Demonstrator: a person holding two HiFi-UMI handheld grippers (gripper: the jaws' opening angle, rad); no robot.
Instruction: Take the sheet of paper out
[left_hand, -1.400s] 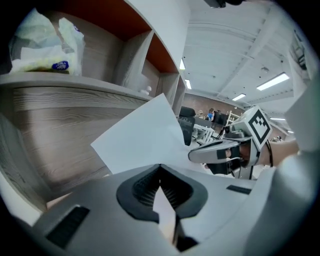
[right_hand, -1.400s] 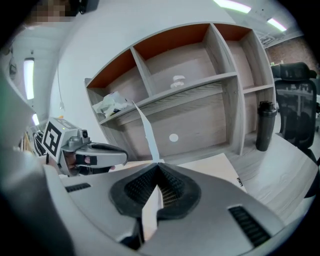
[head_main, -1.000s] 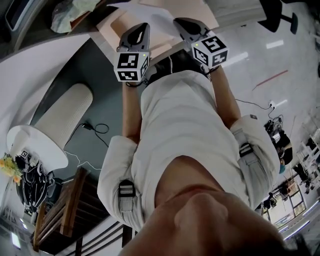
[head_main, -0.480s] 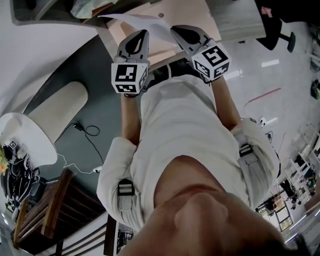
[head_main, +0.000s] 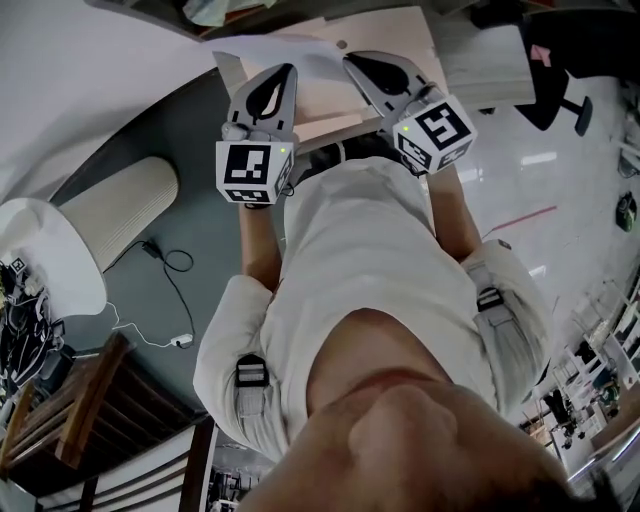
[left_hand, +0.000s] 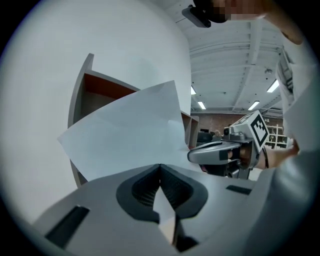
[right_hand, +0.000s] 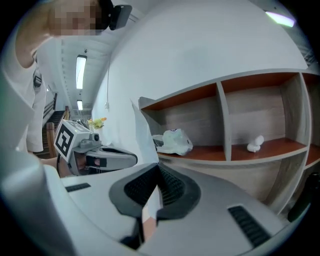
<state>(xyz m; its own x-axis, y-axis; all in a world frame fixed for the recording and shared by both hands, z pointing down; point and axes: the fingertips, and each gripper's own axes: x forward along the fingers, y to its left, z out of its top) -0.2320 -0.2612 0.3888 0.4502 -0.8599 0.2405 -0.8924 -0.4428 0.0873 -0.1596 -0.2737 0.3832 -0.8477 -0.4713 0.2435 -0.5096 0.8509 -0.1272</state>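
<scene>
Sheet of paper (left_hand: 125, 135): upper centre of the head view, in front of the shelf (right_hand: 260, 150).
Left gripper (left_hand: 160, 167): pinching its lower edge.
Right gripper (right_hand: 158, 167): pinching the opposite end, seen edge-on.
Long axis: gripper to gripper.
Nearer hand: neither, judged equal.

Sheet of paper (left_hand: 125, 130): bottom edge hidden behind the left tool (left_hand: 160, 169); edge-on in the right gripper view, its face unseen.
Shelf (right_hand: 223, 120): right end cut off by picture's edge.
White lump (right_hand: 255, 144): too small to identify.
</scene>
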